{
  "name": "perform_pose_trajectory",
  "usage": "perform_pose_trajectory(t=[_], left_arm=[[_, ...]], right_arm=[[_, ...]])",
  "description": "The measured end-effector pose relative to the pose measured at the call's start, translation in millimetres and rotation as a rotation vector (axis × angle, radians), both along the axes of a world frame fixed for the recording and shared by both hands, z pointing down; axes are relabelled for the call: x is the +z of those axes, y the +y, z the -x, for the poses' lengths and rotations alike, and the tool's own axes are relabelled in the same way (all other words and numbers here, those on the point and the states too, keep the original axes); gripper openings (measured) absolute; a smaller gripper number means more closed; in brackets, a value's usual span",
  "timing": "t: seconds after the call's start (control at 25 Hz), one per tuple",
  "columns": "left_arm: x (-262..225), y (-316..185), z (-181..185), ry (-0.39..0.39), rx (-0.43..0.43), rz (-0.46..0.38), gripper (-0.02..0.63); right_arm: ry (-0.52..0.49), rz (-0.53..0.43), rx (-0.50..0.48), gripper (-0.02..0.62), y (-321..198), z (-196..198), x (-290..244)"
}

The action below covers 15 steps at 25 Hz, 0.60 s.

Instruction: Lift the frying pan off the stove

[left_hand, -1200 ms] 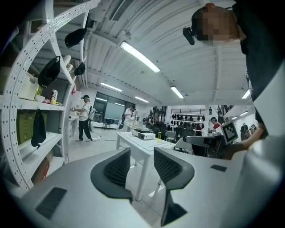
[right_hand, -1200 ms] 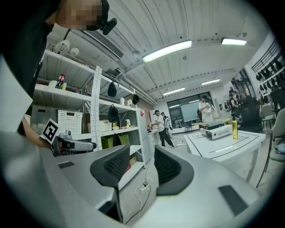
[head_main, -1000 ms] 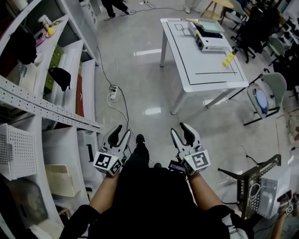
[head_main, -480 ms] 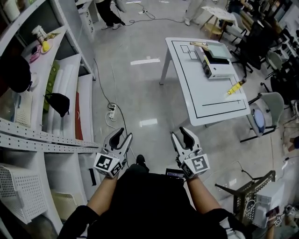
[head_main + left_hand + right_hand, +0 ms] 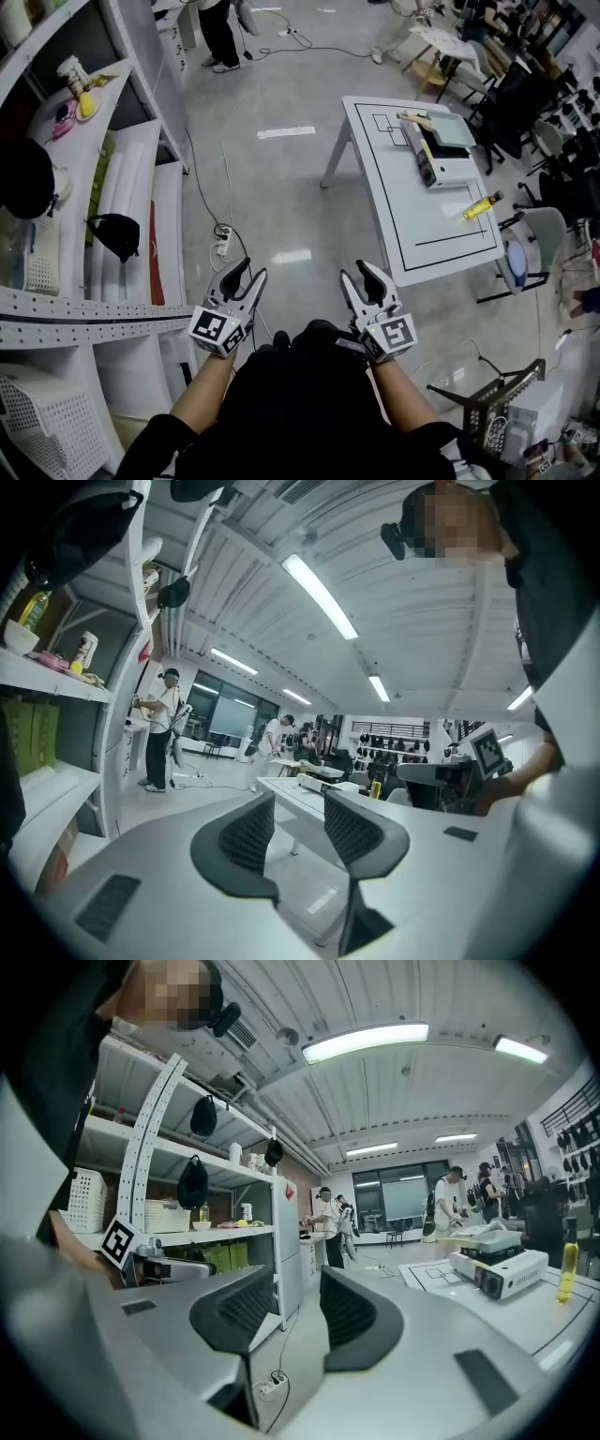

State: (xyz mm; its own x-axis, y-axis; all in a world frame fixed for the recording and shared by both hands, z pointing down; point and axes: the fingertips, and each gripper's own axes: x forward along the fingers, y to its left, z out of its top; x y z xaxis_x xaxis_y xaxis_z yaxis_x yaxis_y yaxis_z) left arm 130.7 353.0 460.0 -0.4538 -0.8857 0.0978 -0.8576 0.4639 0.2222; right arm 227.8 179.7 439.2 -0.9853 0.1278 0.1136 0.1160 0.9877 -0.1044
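Note:
The frying pan (image 5: 449,130), flat and grey-green with a pale wooden handle, rests on a white portable stove (image 5: 427,160) at the far end of a white table (image 5: 398,220). The right gripper view shows the stove (image 5: 497,1270) far off at the right. My left gripper (image 5: 242,277) and right gripper (image 5: 364,278) are held side by side over the floor in front of my body, well short of the table. Both stand open with nothing between their fingers, as the left gripper (image 5: 298,813) and right gripper (image 5: 295,1297) show in their own views.
A yellow bottle (image 5: 478,205) lies on the table near the stove. White shelving (image 5: 84,216) with bags and baskets runs along the left. A cable and power strip (image 5: 223,241) lie on the floor. Chairs (image 5: 525,244) stand right of the table. People stand at the far end.
The table with the stove has come nearer and lower in the head view and the shelves have slid past. Both grippers keep the same open pose.

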Motion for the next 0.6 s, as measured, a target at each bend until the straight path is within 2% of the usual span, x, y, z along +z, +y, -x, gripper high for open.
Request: perform_pose_trajectory(t=[0.32, 0.6], left_arm=[[15.1, -3.7, 56.3, 0.023, -0.044, 0.004, 0.164], [9.2, -29.1, 133.6, 0.021, -0.117, 0.024, 0.164]], right_arm=[[-0.004, 0.026, -0.02, 0.17, -13.7, 61.2, 14.2], [-0.024, 0.042, -0.106, 0.166, -40.0, 159.5, 7.8]])
